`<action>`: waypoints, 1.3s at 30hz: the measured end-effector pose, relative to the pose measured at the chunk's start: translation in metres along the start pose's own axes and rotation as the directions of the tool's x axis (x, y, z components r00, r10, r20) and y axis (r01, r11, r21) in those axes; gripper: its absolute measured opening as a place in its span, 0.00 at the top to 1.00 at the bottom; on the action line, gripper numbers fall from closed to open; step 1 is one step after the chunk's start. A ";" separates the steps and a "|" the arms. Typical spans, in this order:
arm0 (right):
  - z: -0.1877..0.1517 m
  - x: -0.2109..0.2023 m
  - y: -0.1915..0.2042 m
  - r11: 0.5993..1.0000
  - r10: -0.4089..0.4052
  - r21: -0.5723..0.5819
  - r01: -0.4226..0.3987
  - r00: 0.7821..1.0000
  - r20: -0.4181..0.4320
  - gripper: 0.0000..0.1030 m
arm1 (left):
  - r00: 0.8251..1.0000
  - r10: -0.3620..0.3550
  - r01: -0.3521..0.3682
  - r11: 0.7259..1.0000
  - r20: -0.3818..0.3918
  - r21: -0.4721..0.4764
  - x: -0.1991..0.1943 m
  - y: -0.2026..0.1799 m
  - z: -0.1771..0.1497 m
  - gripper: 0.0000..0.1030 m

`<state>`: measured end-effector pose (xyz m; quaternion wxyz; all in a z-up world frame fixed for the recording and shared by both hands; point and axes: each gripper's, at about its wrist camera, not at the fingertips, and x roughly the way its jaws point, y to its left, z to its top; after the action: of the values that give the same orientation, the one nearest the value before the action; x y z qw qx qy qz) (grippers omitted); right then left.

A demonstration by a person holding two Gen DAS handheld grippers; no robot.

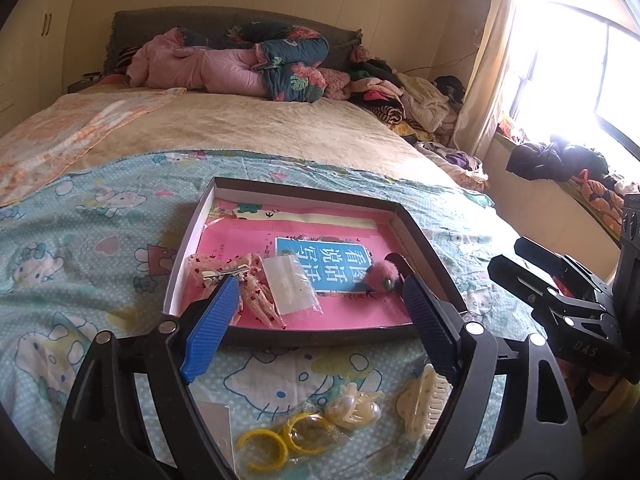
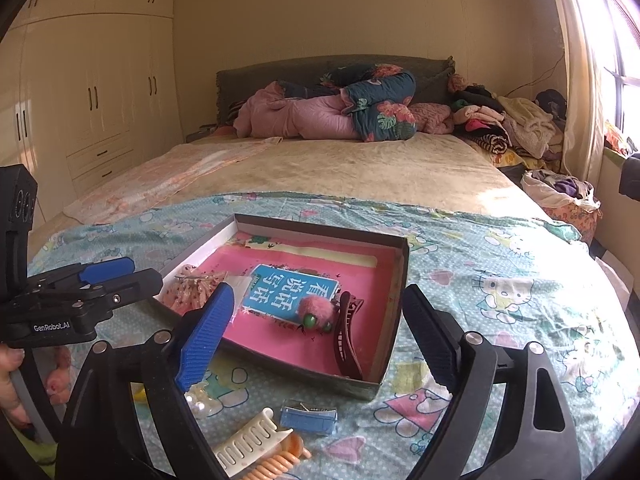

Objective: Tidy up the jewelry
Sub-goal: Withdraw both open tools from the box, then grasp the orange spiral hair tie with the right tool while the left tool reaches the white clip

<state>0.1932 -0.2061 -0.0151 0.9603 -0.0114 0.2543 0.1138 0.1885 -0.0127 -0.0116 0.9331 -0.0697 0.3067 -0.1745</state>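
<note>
The right tool's near finger hides part of the pearl clip, and the orange comb runs off the bottom edge.

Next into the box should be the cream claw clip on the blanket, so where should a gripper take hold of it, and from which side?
Probably across the cream claw clip's smooth, solid back, coming down from above. It lies flat on the blanket in front of the box with its teeth spread sideways; they look likely to slip between the pads. The open right gripper is nearest.
</note>
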 end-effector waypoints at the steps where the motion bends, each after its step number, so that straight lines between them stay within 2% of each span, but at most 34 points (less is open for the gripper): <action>1: 0.000 -0.003 0.000 1.000 -0.002 0.003 0.002 1.000 0.007 0.18 | 1.000 0.000 0.000 1.000 0.008 0.003 -0.003 -0.001 0.000 0.24; 4: 0.000 -0.013 -0.002 1.000 -0.006 0.008 0.006 1.000 0.022 0.17 | 1.000 0.010 -0.011 1.000 0.030 0.015 -0.012 -0.004 -0.001 0.20; 5: -0.001 -0.016 -0.001 1.000 -0.007 0.008 0.006 1.000 0.026 0.16 | 0.999 0.012 -0.013 1.000 0.037 0.017 -0.015 -0.004 -0.002 0.15; 6: -0.001 -0.019 -0.001 1.000 -0.006 0.007 0.006 1.000 0.030 0.16 | 0.999 0.012 -0.013 1.000 0.045 0.021 -0.018 -0.005 -0.002 0.13; 15: -0.010 -0.039 0.006 1.000 0.000 -0.005 0.000 0.999 0.051 0.16 | 0.996 0.033 -0.037 0.998 0.088 0.042 -0.041 -0.008 -0.009 0.13; 25: -0.018 -0.051 0.019 0.999 0.029 -0.028 -0.027 0.998 0.050 0.15 | 0.993 0.055 -0.059 0.998 0.100 0.038 -0.055 -0.001 -0.018 0.12; 39: -0.041 -0.050 0.037 0.996 0.068 -0.052 -0.068 0.998 -0.013 0.15 | 0.993 0.102 -0.103 0.994 0.065 0.017 -0.069 0.023 -0.041 0.12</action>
<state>0.1226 -0.1838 -0.0249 0.9538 -0.0287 0.2569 0.1529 0.1189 0.0328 -0.0121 0.9509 -0.0498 0.2780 -0.1270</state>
